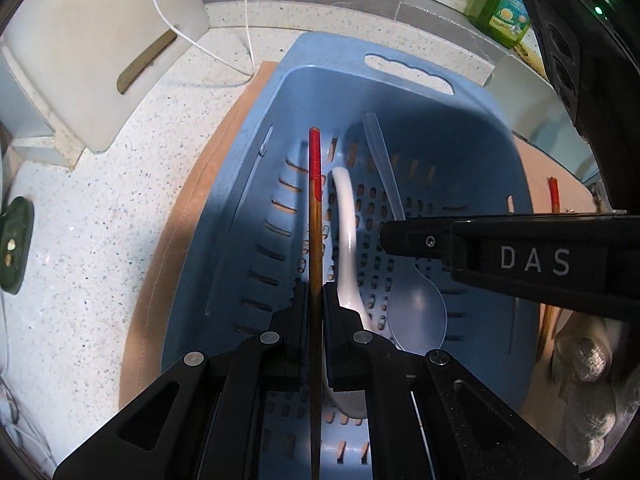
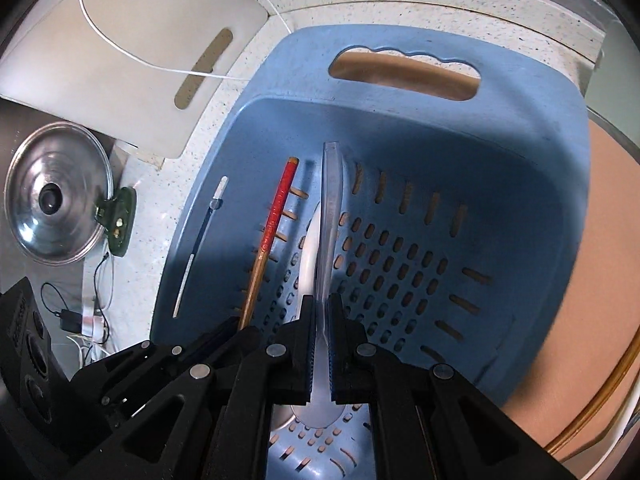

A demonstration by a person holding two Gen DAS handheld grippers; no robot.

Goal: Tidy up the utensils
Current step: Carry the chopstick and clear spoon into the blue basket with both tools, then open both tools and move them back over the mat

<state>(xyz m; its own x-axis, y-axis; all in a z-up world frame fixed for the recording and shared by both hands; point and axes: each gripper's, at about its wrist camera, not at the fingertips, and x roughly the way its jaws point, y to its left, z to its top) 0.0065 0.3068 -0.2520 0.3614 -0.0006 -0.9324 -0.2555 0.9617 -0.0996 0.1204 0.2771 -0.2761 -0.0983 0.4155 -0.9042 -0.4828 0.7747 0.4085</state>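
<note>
My left gripper is shut on a wooden chopstick with a red end, which points up over the blue perforated basket. My right gripper is shut on the handle of a translucent plastic spoon, held just above the basket floor. A white spoon lies in the basket between them. In the left wrist view the right gripper comes in from the right over the translucent spoon. In the right wrist view the left gripper and its chopstick sit just to the left.
The basket stands on a brown mat on a speckled counter. A second red-ended chopstick lies on the mat right of the basket. A white cutting board, a metal pot lid, a green clip and a green bottle surround it.
</note>
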